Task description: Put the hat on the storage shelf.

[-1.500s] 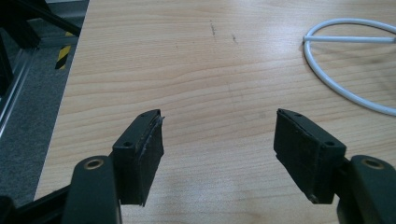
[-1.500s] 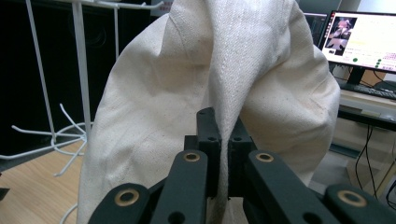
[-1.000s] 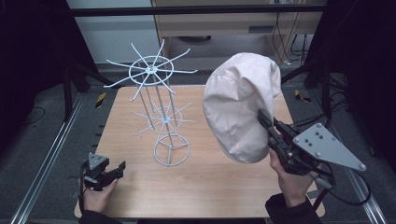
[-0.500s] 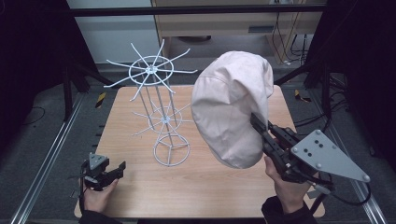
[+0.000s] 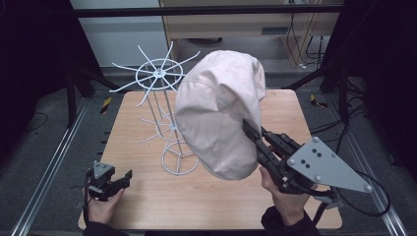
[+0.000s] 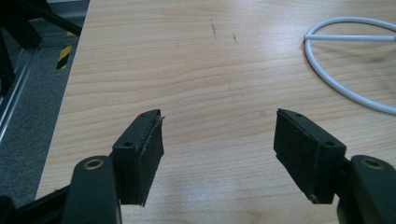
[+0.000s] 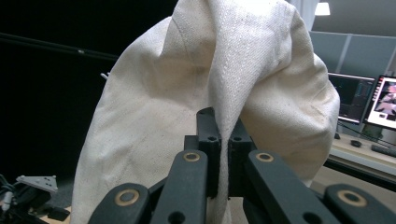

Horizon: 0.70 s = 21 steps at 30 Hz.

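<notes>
A cream fabric hat hangs in the air above the middle of the wooden table, beside the white wire rack. My right gripper is shut on the hat's edge, and the hat's lower left hides part of the rack's base ring. In the right gripper view the jaws pinch a fold of the hat, with the right gripper closed tight on the cloth. My left gripper rests at the table's front left corner. In the left gripper view, the left gripper stands open over bare wood.
The rack's white base ring lies ahead and to the right in the left gripper view. Metal rails run along the table's left side, and cables trail at the right. Monitors stand behind the hat in the right gripper view.
My right gripper has carried the hat to the left, toward the wire rack, and slightly up. The left gripper has stayed where it was.
</notes>
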Available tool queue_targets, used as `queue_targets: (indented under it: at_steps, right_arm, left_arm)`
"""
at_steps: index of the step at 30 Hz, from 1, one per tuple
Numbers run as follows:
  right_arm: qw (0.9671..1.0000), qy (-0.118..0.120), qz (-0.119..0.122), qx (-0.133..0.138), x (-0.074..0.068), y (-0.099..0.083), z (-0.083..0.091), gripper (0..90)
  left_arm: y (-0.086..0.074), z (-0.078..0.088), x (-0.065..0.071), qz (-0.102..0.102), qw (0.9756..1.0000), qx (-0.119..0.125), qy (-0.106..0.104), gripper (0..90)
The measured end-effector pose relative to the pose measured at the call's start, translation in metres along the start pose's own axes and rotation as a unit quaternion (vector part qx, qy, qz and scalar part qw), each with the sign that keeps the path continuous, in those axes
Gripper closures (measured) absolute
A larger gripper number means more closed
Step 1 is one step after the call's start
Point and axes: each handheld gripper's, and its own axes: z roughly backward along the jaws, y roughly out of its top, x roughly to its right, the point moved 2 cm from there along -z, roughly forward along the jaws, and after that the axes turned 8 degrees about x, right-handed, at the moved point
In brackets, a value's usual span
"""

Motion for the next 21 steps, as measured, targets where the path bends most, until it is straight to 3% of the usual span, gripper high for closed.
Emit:
queue_targets:
  at_steps: [8, 21]
  right_arm:
    - [0.9998, 0.019, -0.002, -0.001, -0.013, 0.0, -0.017, 88.6]
    - [0.9985, 0.037, -0.007, -0.039, -0.022, -0.02, -0.039, 88.5]
  left_arm:
    - [0.0, 0.0, 0.0, -0.001, 1.0, -0.001, 0.0, 32.2]
    - [0.0, 0.0, -0.001, -0.001, 1.0, 0.0, 0.0, 32.3]
